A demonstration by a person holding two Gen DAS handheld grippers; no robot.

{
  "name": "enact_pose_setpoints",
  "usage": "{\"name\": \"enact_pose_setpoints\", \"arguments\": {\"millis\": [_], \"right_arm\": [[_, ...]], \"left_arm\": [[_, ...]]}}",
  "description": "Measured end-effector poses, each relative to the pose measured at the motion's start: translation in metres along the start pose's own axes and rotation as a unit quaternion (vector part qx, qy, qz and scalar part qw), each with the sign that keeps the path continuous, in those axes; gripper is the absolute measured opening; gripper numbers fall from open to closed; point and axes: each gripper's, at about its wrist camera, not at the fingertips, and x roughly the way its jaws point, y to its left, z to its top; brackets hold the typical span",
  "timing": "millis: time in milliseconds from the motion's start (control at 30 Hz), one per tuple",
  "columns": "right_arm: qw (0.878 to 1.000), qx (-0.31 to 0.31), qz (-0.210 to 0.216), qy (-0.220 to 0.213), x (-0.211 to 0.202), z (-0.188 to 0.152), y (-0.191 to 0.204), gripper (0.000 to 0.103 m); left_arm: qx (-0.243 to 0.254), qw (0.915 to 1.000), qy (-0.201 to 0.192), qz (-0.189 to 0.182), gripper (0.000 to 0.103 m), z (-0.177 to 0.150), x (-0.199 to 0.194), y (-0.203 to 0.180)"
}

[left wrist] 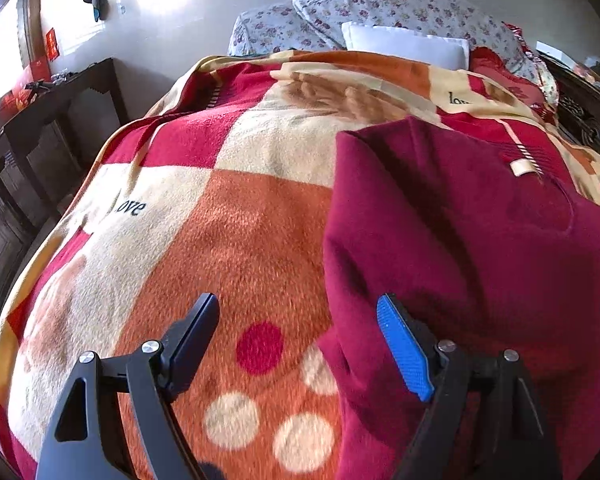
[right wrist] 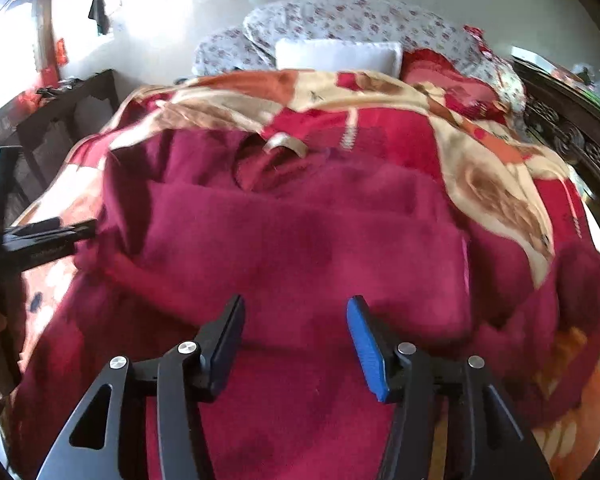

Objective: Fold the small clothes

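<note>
A dark red fleece garment (left wrist: 460,240) lies spread on a patterned blanket (left wrist: 240,220) on the bed. Its beige neck label (left wrist: 520,168) shows at the far end. My left gripper (left wrist: 298,320) is open and empty, over the garment's left edge, with the blue pad above the cloth and the black pad above the blanket. In the right wrist view the garment (right wrist: 300,240) fills the middle, with a folded layer across it and the label (right wrist: 284,144) beyond. My right gripper (right wrist: 296,320) is open and empty just above the garment. The left gripper (right wrist: 40,236) shows at the garment's left edge.
Floral pillows (left wrist: 380,8) and a white pillow (left wrist: 404,46) lie at the head of the bed. A dark wooden cabinet (left wrist: 40,140) stands left of the bed. A carved dark headboard (right wrist: 580,140) runs along the right.
</note>
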Motion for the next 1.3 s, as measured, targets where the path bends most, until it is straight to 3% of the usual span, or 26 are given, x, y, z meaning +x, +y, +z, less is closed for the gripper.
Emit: {"name": "enact_pose_setpoints", "arguments": {"millis": [100, 167, 267, 367, 500, 633, 767, 800, 900, 967, 1133, 1200, 1300], "right_arm": [[1.0, 0.018, -0.008, 0.018, 0.017, -0.013, -0.005, 0.061], [1.0, 0.006, -0.012, 0.009, 0.019, -0.015, -0.001, 0.069], [1.0, -0.003, -0.008, 0.013, 0.01, -0.014, 0.003, 0.07], [1.0, 0.028, 0.004, -0.001, -0.009, -0.013, -0.013, 0.07], [0.996, 0.06, -0.04, -0.043, -0.046, -0.004, -0.052, 0.071], [0.991, 0.076, -0.093, -0.053, -0.068, 0.016, -0.091, 0.078], [0.994, 0.109, -0.026, -0.011, -0.064, 0.005, -0.121, 0.078], [0.993, 0.111, -0.028, 0.002, -0.061, -0.002, -0.126, 0.078], [0.991, 0.102, -0.085, 0.029, -0.063, -0.023, -0.142, 0.078], [0.989, 0.108, -0.099, 0.017, -0.079, -0.034, -0.153, 0.078], [0.979, 0.186, -0.062, -0.048, -0.136, -0.061, -0.191, 0.078], [0.973, 0.213, -0.077, -0.053, -0.145, -0.072, -0.201, 0.08], [0.964, 0.257, -0.038, -0.051, -0.139, -0.084, -0.212, 0.08]], "left_arm": [[0.001, 0.9999, 0.012, -0.006, 0.081, -0.015, 0.003, -0.002], [0.001, 0.9999, 0.015, -0.004, 0.081, -0.023, 0.007, -0.003], [0.002, 0.9998, 0.018, -0.002, 0.081, -0.022, 0.002, -0.004], [0.002, 0.9998, 0.014, -0.013, 0.081, -0.016, -0.015, -0.006], [0.005, 0.9992, -0.008, -0.038, 0.081, -0.012, -0.042, -0.016], [0.024, 0.9977, -0.014, -0.061, 0.081, -0.012, -0.056, -0.04], [0.04, 0.9959, -0.01, -0.081, 0.081, -0.014, -0.059, -0.059], [0.045, 0.9955, -0.007, -0.083, 0.081, -0.015, -0.058, -0.065], [0.056, 0.9948, -0.001, -0.085, 0.081, -0.016, -0.056, -0.074], [0.055, 0.9946, -0.002, -0.088, 0.081, -0.018, -0.056, -0.076], [0.058, 0.9944, 0.011, -0.088, 0.081, -0.022, -0.048, -0.08], [0.056, 0.9943, 0.016, -0.089, 0.081, -0.024, -0.045, -0.082], [0.055, 0.9939, 0.022, -0.093, 0.081, -0.026, -0.043, -0.087]]}}
